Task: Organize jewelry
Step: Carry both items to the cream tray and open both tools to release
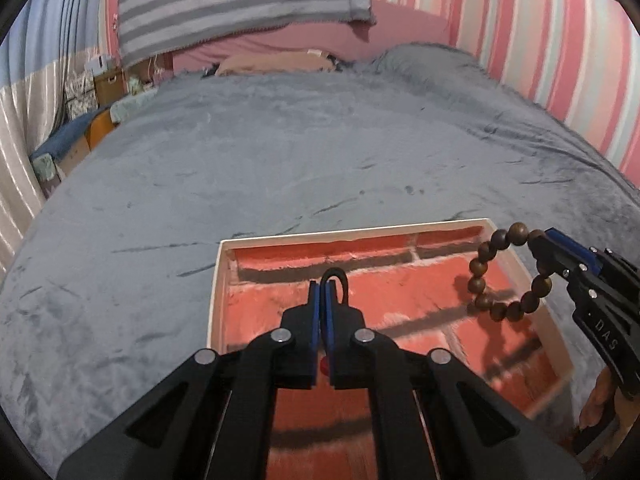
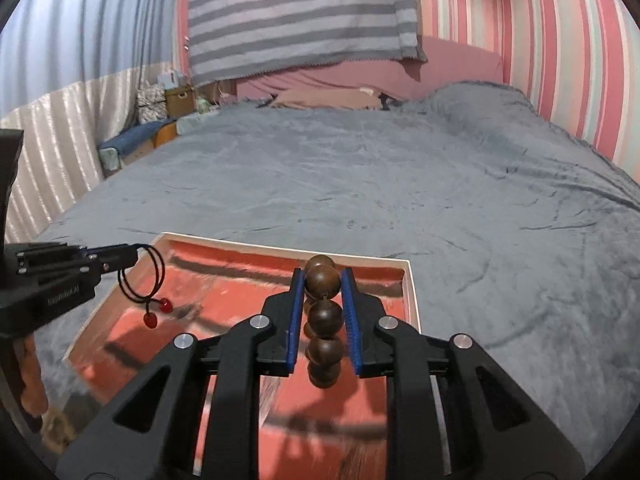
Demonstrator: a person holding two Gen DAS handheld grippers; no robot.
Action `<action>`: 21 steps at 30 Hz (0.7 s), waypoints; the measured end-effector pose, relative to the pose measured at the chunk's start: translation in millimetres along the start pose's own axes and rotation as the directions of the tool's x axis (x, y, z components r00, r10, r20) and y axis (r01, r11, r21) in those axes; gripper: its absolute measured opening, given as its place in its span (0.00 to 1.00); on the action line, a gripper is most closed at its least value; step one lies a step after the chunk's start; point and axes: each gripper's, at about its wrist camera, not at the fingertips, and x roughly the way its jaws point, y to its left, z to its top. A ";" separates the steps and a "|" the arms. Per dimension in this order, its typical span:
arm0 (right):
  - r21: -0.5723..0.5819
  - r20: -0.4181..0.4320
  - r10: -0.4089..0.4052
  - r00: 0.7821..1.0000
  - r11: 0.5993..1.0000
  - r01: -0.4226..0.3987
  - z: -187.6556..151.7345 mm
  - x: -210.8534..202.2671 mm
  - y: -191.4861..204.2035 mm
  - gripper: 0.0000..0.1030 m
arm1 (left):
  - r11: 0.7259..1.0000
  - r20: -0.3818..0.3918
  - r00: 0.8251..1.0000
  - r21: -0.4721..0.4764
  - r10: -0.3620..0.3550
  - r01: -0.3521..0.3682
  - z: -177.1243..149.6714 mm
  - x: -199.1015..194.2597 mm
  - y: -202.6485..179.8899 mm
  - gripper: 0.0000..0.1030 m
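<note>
beads (image 2: pixel 323 312) pinched in my right gripper (image 2: pixel 322 280) | left gripper (image 1: pixel 323 292) nipping black cord (image 2: pixel 142 280) | both over red tray (image 1: pixel 216 280) | lower each into separate compartments, then release gently

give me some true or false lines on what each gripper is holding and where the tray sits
1. The right gripper is shut on a brown wooden bead bracelet. True.
2. The left gripper holds a silver chain. False: it pinches a thin black cord loop with red beads.
3. The white-rimmed tray with red velvet lining sits on a grey plush bedspread. True.
4. The bead bracelet lies flat in the tray. False: it hangs from the right gripper above the tray.
5. The red beads dangle below the cord loop. True.
</note>
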 end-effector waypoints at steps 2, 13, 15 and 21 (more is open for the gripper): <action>-0.003 -0.025 -0.022 0.999 1.000 0.022 3.8 20.6 -2.4 0.19 | 1.000 -0.028 0.999 -0.002 0.021 -0.021 5.6 21.1 2.2 0.03; -0.052 -0.252 -0.171 0.953 0.985 0.163 7.9 86.6 -18.2 0.19 | 0.990 -0.219 0.967 -0.022 0.130 -0.138 7.6 97.0 25.5 0.04; -0.059 -0.290 -0.176 0.941 0.984 0.166 3.0 94.9 -20.4 0.19 | 0.990 -0.236 0.963 -0.029 0.130 -0.140 6.2 101.3 28.8 0.04; -0.087 -0.373 -0.196 0.907 0.981 0.176 -9.1 116.1 -21.2 0.19 | 0.989 -0.281 0.950 -0.023 0.135 -0.147 4.2 110.4 32.6 0.05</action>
